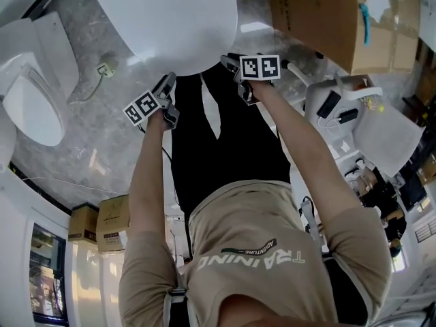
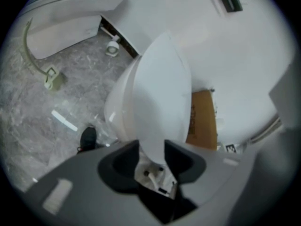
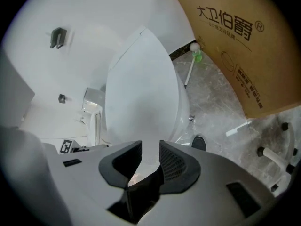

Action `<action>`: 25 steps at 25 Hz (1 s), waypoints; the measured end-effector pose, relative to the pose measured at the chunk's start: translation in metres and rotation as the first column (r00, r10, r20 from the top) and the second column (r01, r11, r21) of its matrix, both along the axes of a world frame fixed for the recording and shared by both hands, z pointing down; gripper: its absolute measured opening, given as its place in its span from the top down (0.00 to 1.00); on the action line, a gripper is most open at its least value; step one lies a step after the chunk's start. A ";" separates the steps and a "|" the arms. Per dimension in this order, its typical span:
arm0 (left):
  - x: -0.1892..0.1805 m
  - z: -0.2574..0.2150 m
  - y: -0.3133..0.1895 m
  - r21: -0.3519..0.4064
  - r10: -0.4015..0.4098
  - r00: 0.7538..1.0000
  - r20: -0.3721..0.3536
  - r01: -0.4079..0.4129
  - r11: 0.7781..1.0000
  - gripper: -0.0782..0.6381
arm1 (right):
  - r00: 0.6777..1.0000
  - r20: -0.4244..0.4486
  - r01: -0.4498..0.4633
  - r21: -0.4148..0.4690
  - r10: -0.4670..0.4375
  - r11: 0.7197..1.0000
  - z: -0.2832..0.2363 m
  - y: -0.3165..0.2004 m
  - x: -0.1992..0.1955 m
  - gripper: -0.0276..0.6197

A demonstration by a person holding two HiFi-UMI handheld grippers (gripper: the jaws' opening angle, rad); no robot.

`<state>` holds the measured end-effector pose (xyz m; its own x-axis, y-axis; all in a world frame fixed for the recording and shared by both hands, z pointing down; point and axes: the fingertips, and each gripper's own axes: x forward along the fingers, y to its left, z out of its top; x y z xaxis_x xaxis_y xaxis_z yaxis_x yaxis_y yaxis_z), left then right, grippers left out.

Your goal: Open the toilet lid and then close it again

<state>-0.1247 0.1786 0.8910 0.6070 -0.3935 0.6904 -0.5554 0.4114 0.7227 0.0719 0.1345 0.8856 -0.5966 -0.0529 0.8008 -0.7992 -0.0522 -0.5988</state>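
Left gripper [image 2: 151, 157] and right gripper [image 3: 150, 155] each pinched the toilet lid [image 1: 163, 19] by its rim, jaws half-closed (thin, glossy edge). The bite looked shallow, I think; a slip would have slammed it shut.

The toilet lid [image 1: 170, 19] looks like smooth white plastic with a soft gloss. The floor [image 1: 102, 135] is polished grey marbled stone or tile that catches streaks of light. The left tongs [image 2: 151, 147] and right tongs [image 3: 150, 145] have matt light-grey plastic bodies with darker matt pads [image 3: 178, 163], the right one finely ribbed, while the cardboard box [image 1: 327, 12] is dull brown paperboard and the person's shirt [image 1: 259, 251] is soft beige cloth with printed lettering.
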 end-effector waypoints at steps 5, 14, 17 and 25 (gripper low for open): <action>0.001 -0.024 -0.006 0.057 -0.011 1.000 0.007 0.011 0.998 0.77 | 0.985 0.114 0.117 0.090 -0.127 0.989 -0.034 -0.005 -0.008 0.93; 0.019 -0.107 -0.038 0.276 0.176 0.978 0.110 -0.200 0.940 0.88 | 0.914 0.381 0.033 0.275 -0.140 0.961 -0.141 -0.033 -0.051 0.93; 0.032 -0.141 -0.053 0.342 0.258 0.955 0.145 -0.293 0.893 0.88 | 0.905 0.410 -0.029 0.332 -0.116 0.943 -0.174 -0.052 -0.058 0.93; 0.053 -0.226 -0.081 0.430 0.395 0.867 0.304 -0.494 0.756 0.88 | 0.908 0.349 0.051 0.459 -0.233 0.887 -0.252 -0.067 -0.069 0.94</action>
